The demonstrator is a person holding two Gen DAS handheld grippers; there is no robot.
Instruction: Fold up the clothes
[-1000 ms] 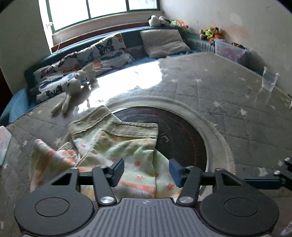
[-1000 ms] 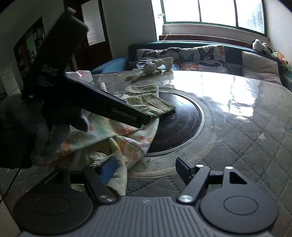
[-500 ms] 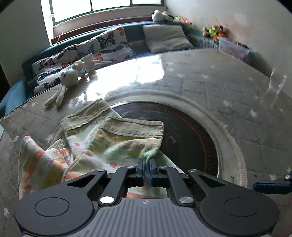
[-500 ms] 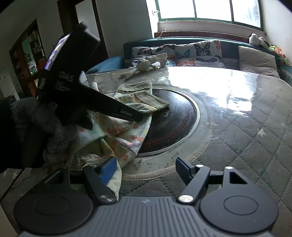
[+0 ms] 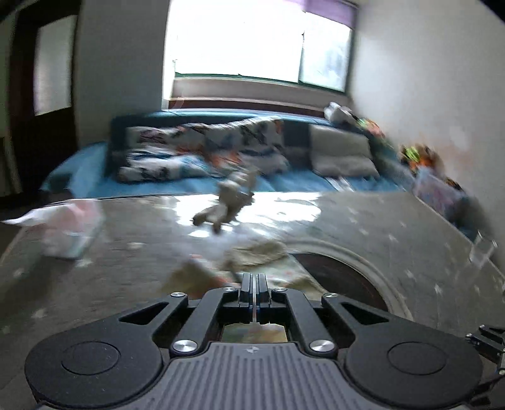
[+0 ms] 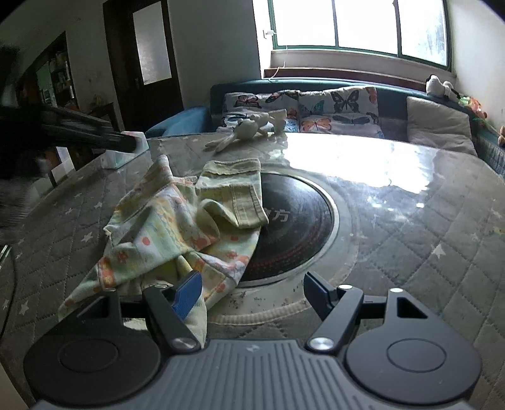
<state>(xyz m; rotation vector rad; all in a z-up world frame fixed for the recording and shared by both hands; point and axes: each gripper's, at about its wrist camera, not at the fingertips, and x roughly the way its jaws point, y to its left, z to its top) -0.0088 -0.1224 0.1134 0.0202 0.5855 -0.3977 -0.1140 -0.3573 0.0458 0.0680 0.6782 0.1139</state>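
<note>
Since the earlier frames our left gripper [image 5: 253, 285] has swung up and leftward, so its view now takes in the window and door side of the room, and the whole picture is smeared with motion. Its jaws are pressed together; a strip of patterned cloth shows just behind them, but with the blur we cannot tell for sure that the fabric is pinched between the tips. In the right view the left tool [image 6: 75, 134] now sits high at the left edge, clear of the garment [image 6: 186, 227].

Our right gripper [image 6: 249, 293] hangs wide open and holds nothing. Its left finger [image 6: 186, 291] lies against the near hem of the garment; the right finger is over bare table.

The garment, pale green with orange flowers and ribbed cuffs, lies crumpled on the table [image 6: 426, 239], its right part draped over the edge of the dark round plate [image 6: 303, 227] set into the middle. A light ring borders that plate. A grey quilted cover with small stars lies under a glossy sheet that throws back the window light.

At the far side of the table rests a plush rabbit [image 6: 249, 131], and a tissue pack [image 6: 121, 154] sits at the left edge. Beyond runs a blue bench with butterfly cushions [image 6: 318, 110] and a grey pillow [image 6: 438, 126], under a wide window [image 6: 356, 25]. A dark door [image 6: 148, 63] stands to the left.
</note>
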